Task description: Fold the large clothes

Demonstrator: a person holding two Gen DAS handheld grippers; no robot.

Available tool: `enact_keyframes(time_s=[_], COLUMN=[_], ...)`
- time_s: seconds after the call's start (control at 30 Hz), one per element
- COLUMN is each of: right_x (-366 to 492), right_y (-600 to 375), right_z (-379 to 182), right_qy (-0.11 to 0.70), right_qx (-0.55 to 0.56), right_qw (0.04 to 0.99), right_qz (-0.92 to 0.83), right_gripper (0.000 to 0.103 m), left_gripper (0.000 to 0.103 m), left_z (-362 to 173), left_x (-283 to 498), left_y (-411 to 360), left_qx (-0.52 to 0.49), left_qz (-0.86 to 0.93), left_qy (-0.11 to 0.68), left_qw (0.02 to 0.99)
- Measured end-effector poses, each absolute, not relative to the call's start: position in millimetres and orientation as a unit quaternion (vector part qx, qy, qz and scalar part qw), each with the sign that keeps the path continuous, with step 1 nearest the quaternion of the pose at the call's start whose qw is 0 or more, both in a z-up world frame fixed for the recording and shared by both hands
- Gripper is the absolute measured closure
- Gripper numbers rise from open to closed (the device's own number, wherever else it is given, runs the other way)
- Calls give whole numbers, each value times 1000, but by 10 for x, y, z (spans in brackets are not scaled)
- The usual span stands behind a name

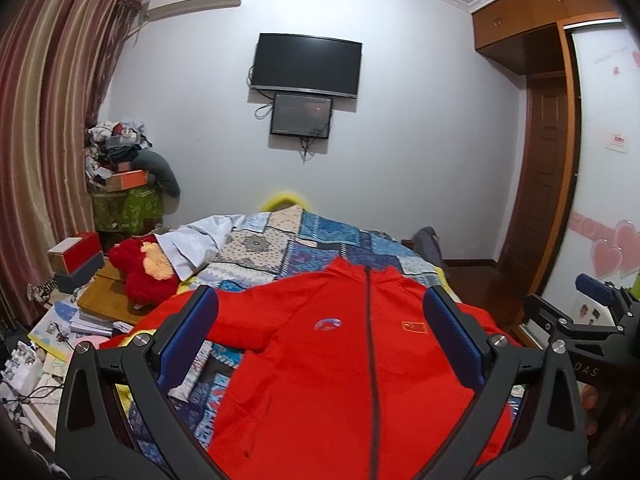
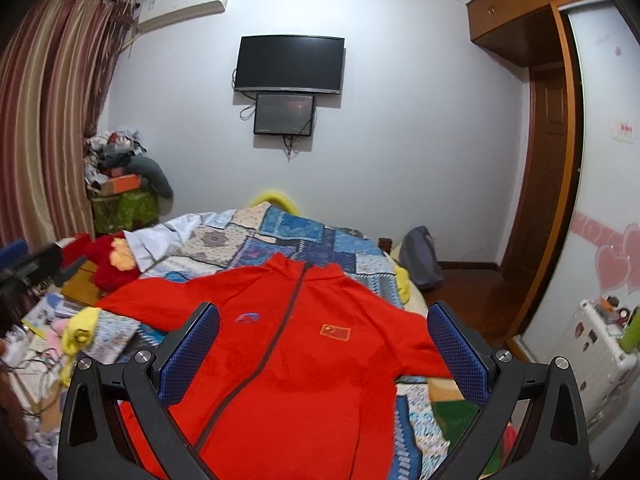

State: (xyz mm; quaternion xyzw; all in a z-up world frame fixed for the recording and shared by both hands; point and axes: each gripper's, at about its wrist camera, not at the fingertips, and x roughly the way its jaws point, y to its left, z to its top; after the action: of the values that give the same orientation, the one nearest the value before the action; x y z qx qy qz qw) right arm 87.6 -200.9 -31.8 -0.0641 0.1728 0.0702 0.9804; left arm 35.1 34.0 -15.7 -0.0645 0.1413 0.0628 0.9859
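Note:
A large red zip-up jacket (image 1: 320,360) lies front-up and spread flat on a patchwork bedspread (image 1: 288,240), collar toward the far wall, sleeves out to both sides. It also shows in the right wrist view (image 2: 288,360). My left gripper (image 1: 320,336) is open and empty, held above the jacket's chest. My right gripper (image 2: 322,344) is open and empty above the jacket too. The right gripper also appears at the right edge of the left wrist view (image 1: 596,312). The jacket's lower hem is hidden below the frames.
A red plush toy (image 1: 144,272) and a white cloth (image 1: 192,244) lie at the bed's far left. Boxes, books and cables clutter the left side (image 1: 72,320). A grey bag (image 2: 420,260) sits on the floor right of the bed, near the wardrobe (image 2: 552,160).

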Motion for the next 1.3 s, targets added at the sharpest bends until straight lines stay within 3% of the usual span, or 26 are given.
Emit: enact_keyframes(time_s=[0.17, 0.3, 0.8, 1.03, 1.1, 1.3], right_x=[1299, 1700, 3116, 3432, 3514, 3683], right_y=[-1987, -1995, -1400, -945, -842, -711], right_z=[-405, -541, -1468, -1818, -1884, -1986], right_qy=[197, 231, 337, 352, 356, 371], right_qx=[-56, -44, -146, -188, -189, -171], right_qw=[976, 968, 923, 905, 902, 895], right_qz=[73, 86, 113, 146, 157, 178], right_gripper=[0, 0, 0, 0, 0, 0], left_gripper=[0, 0, 0, 5, 10, 11], left_z=[-205, -389, -2067, -2517, -2607, -2705], left_x=[614, 973, 2079, 2541, 2644, 2905], left_y=[704, 1049, 2416, 2823, 2950, 3113], left_qx=[-58, -40, -166, -224, -248, -261], left_qz=[115, 149, 162, 170, 175, 176], left_qy=[139, 182, 423, 460, 463, 464], left_qw=[982, 971, 876, 842, 833, 828])
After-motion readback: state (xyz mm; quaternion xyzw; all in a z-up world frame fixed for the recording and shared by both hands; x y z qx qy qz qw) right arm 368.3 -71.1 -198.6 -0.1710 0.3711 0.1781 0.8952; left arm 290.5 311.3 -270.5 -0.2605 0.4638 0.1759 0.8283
